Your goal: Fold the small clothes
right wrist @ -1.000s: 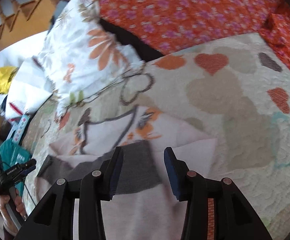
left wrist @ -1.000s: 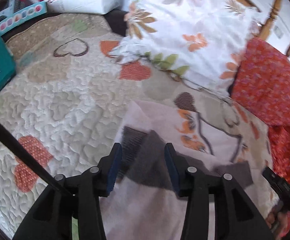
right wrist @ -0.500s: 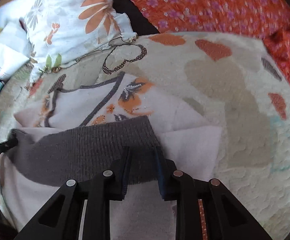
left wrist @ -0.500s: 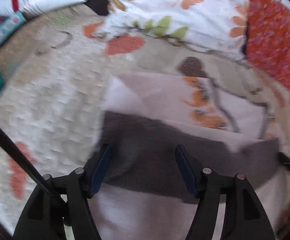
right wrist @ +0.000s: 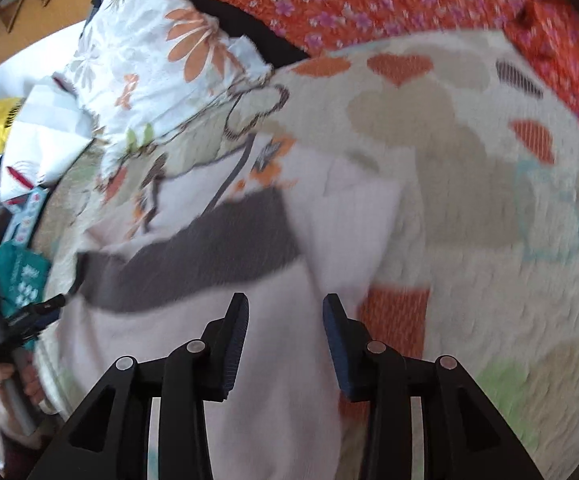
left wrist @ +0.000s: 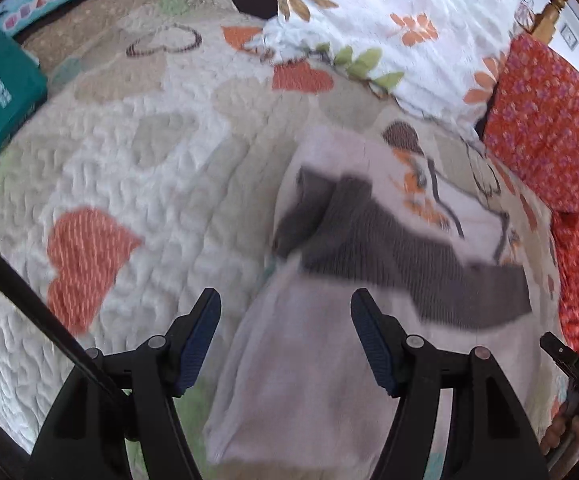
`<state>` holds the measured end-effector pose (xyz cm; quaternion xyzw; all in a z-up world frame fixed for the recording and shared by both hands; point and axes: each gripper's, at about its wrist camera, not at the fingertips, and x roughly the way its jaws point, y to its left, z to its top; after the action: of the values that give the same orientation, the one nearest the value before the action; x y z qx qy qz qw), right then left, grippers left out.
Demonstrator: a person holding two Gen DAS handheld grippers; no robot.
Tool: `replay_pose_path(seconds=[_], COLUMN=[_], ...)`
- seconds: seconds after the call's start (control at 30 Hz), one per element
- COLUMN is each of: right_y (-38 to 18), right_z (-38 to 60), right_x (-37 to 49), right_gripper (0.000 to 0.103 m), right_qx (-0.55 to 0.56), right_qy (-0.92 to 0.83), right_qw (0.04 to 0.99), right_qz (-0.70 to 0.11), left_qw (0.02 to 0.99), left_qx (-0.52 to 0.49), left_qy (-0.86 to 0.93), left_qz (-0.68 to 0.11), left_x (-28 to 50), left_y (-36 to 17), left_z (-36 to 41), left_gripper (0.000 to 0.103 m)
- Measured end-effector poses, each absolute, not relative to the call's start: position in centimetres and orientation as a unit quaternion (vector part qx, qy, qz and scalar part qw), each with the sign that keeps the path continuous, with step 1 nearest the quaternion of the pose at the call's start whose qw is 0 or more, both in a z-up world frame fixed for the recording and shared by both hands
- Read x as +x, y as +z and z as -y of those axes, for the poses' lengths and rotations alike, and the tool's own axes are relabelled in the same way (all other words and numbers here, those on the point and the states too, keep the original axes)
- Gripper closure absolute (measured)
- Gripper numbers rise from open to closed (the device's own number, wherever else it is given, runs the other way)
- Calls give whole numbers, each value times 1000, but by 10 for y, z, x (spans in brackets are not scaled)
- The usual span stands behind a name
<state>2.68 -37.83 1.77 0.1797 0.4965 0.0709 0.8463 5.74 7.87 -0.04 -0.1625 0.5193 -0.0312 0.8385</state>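
The left tongs [left wrist: 285, 310] have two black plastic arms shaped like open triangles, each with round silver rivets and a dark blue ribbed pad [left wrist: 371, 344] at the tip. A black cable [left wrist: 29, 304] crosses beside them. The right tongs [right wrist: 285, 316] are built the same.

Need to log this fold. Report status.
Left gripper open, empty. Right gripper jaws opening, nothing pinched. Pale garment, grey band folded over, flat on quilt. Nothing obstructing.

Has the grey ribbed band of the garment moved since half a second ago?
Yes. The grey band lay between the right hand-held gripper fingers; now it lies beyond them, nearer the floral pillow.
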Motion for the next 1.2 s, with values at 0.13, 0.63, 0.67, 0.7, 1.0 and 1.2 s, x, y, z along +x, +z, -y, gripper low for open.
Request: replay_pose_path(seconds=[0.13,0.63,0.67,0.7,1.0,1.2], right_y=[14,-10,-13,-15,22,55], right_z=[370,401,402,403,417,409], right_x=[-13,-91,-93,-95,-121,-137], right_gripper=[53,95,95,95,87,76], right_qx=[150,215,216,218,240,248], right_qy=[75,61,54,54,4,3], right_qw=[840,813,810,809,858,886], right_qz=[-516,-538,-543,-544,-454,-391], left_qw=[825,819,822,824,860,896], left_qx=[-146,-110,-115,-120,-175,-149], left_qy=[-74,-40,-36,-32,-18,11], left_qz=[-541,-562,-557,-552,-480,-418], left_x=[40,25,24,23,-7,-57], left_y=[-5,-12,-10,-7,28,56], left_z=[-74,-78,-82,-85,-96,-80], left_gripper=[37,37,37,37,36,36])
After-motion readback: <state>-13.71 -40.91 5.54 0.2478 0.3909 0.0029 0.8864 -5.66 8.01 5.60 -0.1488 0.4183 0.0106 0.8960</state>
